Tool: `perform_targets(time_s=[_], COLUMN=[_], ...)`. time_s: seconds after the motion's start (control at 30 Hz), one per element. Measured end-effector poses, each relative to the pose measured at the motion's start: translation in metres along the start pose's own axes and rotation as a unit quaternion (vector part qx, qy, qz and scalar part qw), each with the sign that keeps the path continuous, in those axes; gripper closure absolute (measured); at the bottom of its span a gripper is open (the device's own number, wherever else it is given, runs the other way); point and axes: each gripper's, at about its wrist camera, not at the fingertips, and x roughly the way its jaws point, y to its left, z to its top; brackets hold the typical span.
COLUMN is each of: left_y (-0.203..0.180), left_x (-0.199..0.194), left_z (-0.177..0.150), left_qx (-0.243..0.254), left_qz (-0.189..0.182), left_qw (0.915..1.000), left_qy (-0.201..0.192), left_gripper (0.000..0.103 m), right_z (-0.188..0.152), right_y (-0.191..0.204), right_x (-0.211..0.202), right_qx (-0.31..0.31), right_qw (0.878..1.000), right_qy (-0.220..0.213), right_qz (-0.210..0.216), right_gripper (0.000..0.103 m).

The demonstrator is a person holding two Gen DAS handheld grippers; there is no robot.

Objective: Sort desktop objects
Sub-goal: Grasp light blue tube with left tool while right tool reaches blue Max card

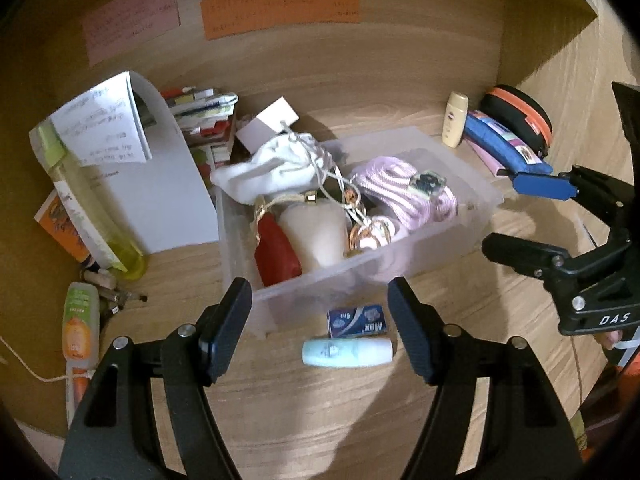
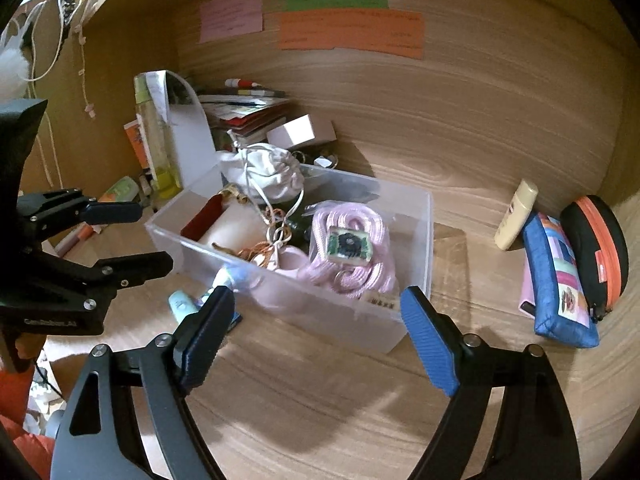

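Setting: wooden desk inside a wood-walled nook, with pink, green and orange notes stuck on the back wall
Bin: clear plastic bin mid-desk, holding a white pouch, pink cord, a red item and a pale roll
In front of bin: small blue box touching the bin's near wall, and a pale tube lying on its side just before the box
Left gripper: left gripper hovers over the tube and box, fingers spread, nothing between them
Right gripper: right gripper before the bin's near wall, fingers spread wide, holding nothing
Right side of desk: cream bottle leaning on the back wall, blue pouch and black round case beside it
Left side of desk: tall yellow bottle, white paper, stacked booklets, orange tube
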Motion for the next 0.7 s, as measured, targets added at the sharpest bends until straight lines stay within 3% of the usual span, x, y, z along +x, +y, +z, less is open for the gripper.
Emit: perform_targets(time_s=[0.07,0.17,0.33,0.57,0.7], left_y=[0.0,0.0,0.002,-0.005,-0.01], left_x=[0.0,0.001,0.009,0.06,0.068], left_z=[-0.008,-0.019,-0.038,-0.056,-0.051], left_qx=[0.0,0.0,0.0,-0.019,-0.026], left_qz=[0.001,0.003,-0.007,-0.033,-0.044], left_qw=[1.0,0.9999,0.9993,0.9916,0.991], left_qy=[0.006,0.01,0.035,0.124,0.124], left_gripper=[0.029,0.014,0.013,0.013,0.013], right_z=[-0.003,-0.009,-0.02,-0.035,-0.042], right_y=[0.001,0.003,0.002,0.001,0.003], right_x=[-0.002,-0.004,-0.002,0.016,0.025], right_qx=[-0.001,-0.001,0.007,0.024,0.032], right_qw=[1.0,1.0,1.0,0.998,0.997], right_qy=[0.001,0.006,0.02,0.055,0.072], right_qz=[0.0,-0.002,-0.002,0.014,0.027], right_gripper=[0.02,0.02,0.02,0.02,0.02])
